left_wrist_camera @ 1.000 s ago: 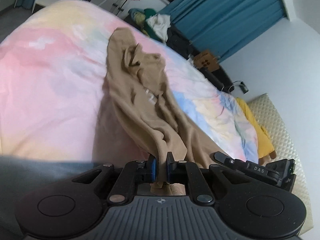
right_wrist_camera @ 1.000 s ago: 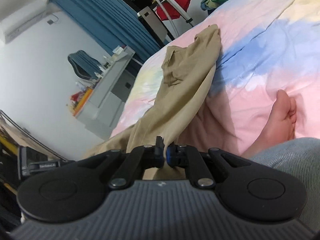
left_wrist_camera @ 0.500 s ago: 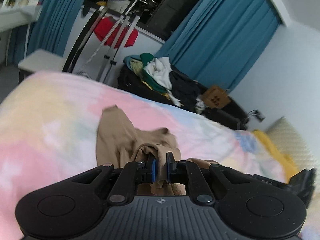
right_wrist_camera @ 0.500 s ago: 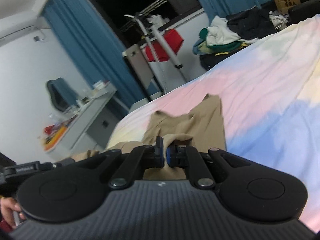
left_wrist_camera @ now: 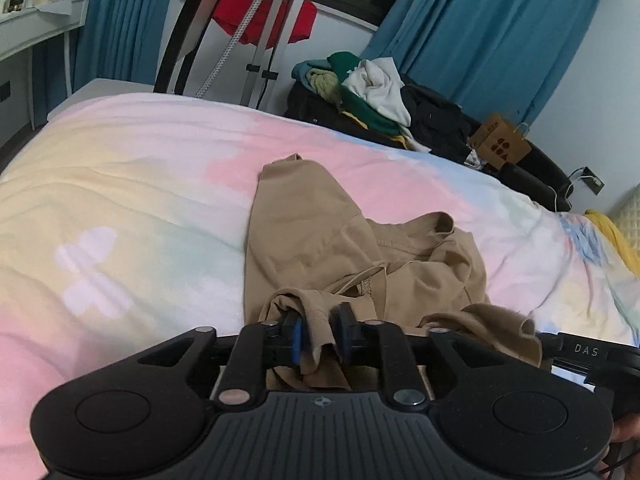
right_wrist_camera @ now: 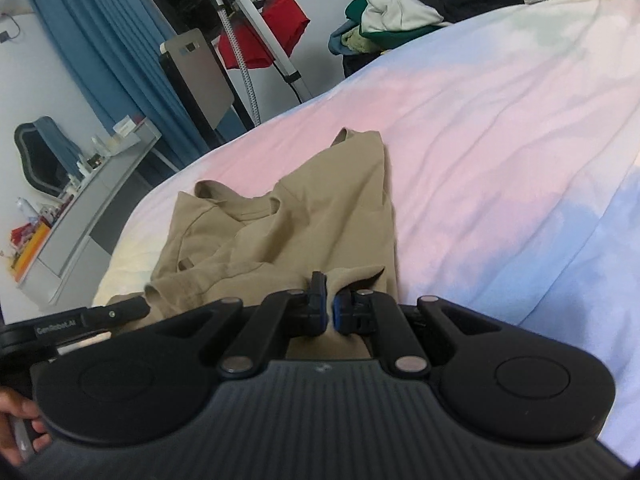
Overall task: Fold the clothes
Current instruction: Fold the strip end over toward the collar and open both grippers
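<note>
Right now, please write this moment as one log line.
left hand-held gripper: shut on tan shirt | right hand-held gripper: shut on tan shirt | bedspread

Tan shirt (left_wrist_camera: 320, 240) (crumpled, collar showing) bunched on the pastel bedspread (left_wrist_camera: 120, 200)

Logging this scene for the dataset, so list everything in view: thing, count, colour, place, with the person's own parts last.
tan shirt: one, tan, crumpled on the bed, near edge in both grippers
bedspread: one, pastel pink, yellow and blue, under the shirt
clothes pile: one heap, green, white and black, beyond the bed
red garment: one, red, hanging on a stand beyond the bed
curtains: blue, back wall
paper bag: one, brown, right of the pile
desk: one, grey, cluttered, left of the bed
yellow cloth: one, yellow, bed's right edge
left gripper: black, shut on shirt fabric
right gripper: black, shut on the shirt's edge
hand: one, lower left of right wrist view
</note>
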Available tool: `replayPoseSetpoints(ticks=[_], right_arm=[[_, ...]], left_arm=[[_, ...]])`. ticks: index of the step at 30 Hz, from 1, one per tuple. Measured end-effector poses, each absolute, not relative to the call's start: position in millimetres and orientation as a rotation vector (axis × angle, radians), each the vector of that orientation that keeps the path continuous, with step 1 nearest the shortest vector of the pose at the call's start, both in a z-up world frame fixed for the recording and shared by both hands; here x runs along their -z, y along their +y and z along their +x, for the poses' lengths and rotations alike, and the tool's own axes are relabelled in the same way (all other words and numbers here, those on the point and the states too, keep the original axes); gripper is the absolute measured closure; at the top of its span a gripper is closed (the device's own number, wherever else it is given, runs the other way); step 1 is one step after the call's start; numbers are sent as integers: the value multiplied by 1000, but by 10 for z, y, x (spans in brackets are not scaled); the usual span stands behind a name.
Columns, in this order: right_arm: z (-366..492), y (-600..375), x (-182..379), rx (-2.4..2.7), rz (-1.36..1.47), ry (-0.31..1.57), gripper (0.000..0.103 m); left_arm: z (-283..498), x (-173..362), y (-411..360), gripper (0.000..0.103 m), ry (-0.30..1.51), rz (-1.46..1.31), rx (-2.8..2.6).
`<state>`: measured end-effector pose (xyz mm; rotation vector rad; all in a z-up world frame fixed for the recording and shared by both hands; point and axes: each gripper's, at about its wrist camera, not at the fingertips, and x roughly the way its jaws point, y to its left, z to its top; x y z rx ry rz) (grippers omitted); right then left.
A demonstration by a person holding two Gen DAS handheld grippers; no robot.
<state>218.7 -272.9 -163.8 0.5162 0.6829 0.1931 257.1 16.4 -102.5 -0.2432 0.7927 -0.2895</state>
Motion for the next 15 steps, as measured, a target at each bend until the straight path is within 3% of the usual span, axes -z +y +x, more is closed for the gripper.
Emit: replayPoseSetpoints(ticks=[2,4,5,8,15], right_arm=[[2190,-2735,1669,-198,521,693,92],[2136,-2737,1652,-198,522,687,81],[2067,-2734,1611,-194,519,673,66],[1849,-2717,1490,-174,512,637,48],[1290,-2466,1304,-173,428,593,48]], left_arm=[[2463,948,175,43,779,-235,284],[2243,845,151,34,752,-220,266],[2123,792,144,30,745,-215,263],[1754,660,122,28,734,-221,267],[1020,499,-61,25,691,-185,286]])
